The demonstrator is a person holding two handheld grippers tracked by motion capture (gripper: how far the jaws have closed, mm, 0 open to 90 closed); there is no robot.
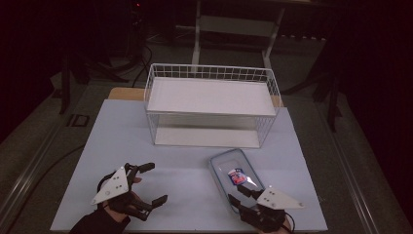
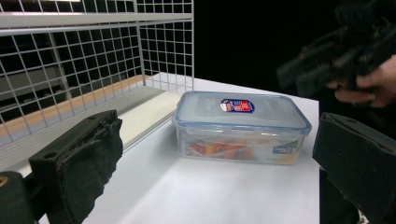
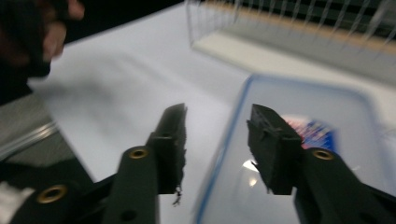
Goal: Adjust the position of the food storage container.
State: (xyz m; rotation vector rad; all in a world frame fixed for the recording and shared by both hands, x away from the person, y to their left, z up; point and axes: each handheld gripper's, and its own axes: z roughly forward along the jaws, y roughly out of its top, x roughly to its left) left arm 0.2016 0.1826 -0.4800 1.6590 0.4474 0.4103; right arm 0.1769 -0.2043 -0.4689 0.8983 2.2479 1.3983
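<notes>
We count 1 lidded plastic container [image 1: 236, 176], 1 white wire basket [image 1: 212, 105] and 2 grippers on the table [image 1: 126, 131].

The right gripper [image 1: 241, 195] hovers at the container's near end. In the right gripper view its jaws stand narrowed but not shut, straddling the container's blue-edged lid rim: one pad [image 3: 173, 140] hangs outside the rim, the other [image 3: 267, 140] over the lid. We see no pad pressing yet, so we judge that no grasp is made.

The left gripper [image 1: 155, 183] rests on the table with jaws wide and nothing between them. The container lies ahead of it, apart.

We judge the work at the reach stage: gripping, lifting and placing the container remain. The basket stands beyond the container, holding nothing we can see.
</notes>
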